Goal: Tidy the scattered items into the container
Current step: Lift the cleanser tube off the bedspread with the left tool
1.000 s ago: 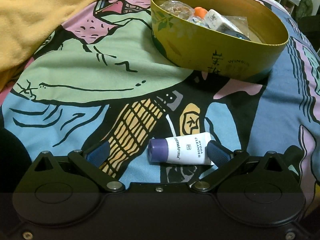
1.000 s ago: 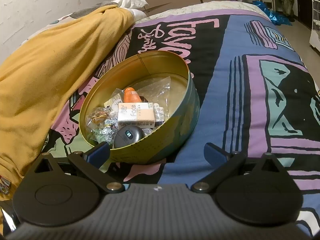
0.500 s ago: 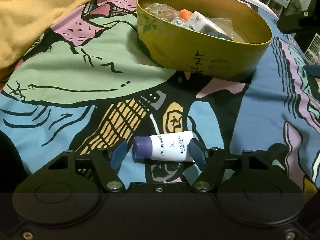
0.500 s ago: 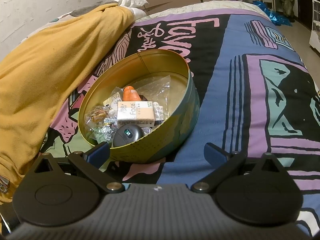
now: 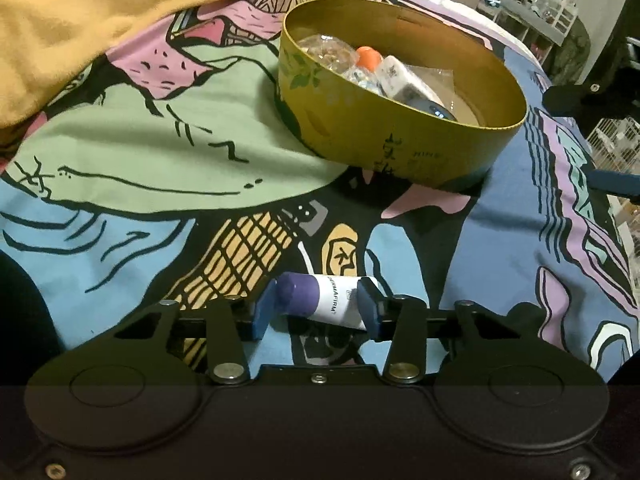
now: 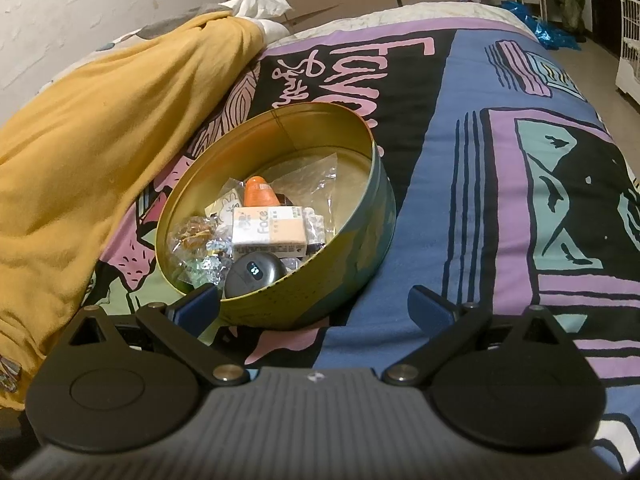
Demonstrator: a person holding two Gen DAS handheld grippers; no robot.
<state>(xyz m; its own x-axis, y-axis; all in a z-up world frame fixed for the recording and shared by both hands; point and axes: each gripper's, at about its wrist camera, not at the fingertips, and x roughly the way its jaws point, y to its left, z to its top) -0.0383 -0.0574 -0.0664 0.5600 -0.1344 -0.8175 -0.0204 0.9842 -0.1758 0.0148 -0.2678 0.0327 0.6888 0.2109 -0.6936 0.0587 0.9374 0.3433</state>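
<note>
A white cleanser tube with a purple cap (image 5: pixel 320 300) lies crosswise between my left gripper's (image 5: pixel 316 312) blue pads, which press on its two ends just above the patterned bedspread. The round gold tin (image 5: pixel 400 140) stands farther ahead and a little to the right, holding a white box, an orange-capped item, a dark round gadget and wrapped sweets. In the right wrist view the same tin (image 6: pixel 360 240) sits just ahead of my right gripper (image 6: pixel 316 308), which is open and empty, its left pad (image 6: pixel 198 306) close to the tin's near wall.
A yellow blanket (image 6: pixel 100 140) is heaped along the left side of the bed. The colourful bedspread (image 5: pixel 140 152) covers the rest. The bed edge and room floor lie to the right (image 6: pixel 592 52). The right gripper's finger shows at the left wrist view's right edge (image 5: pixel 616 184).
My left gripper's jaws have closed in from wide open onto the tube's ends. The tin has shifted in the left view. The right gripper has stayed open and barely moved.
</note>
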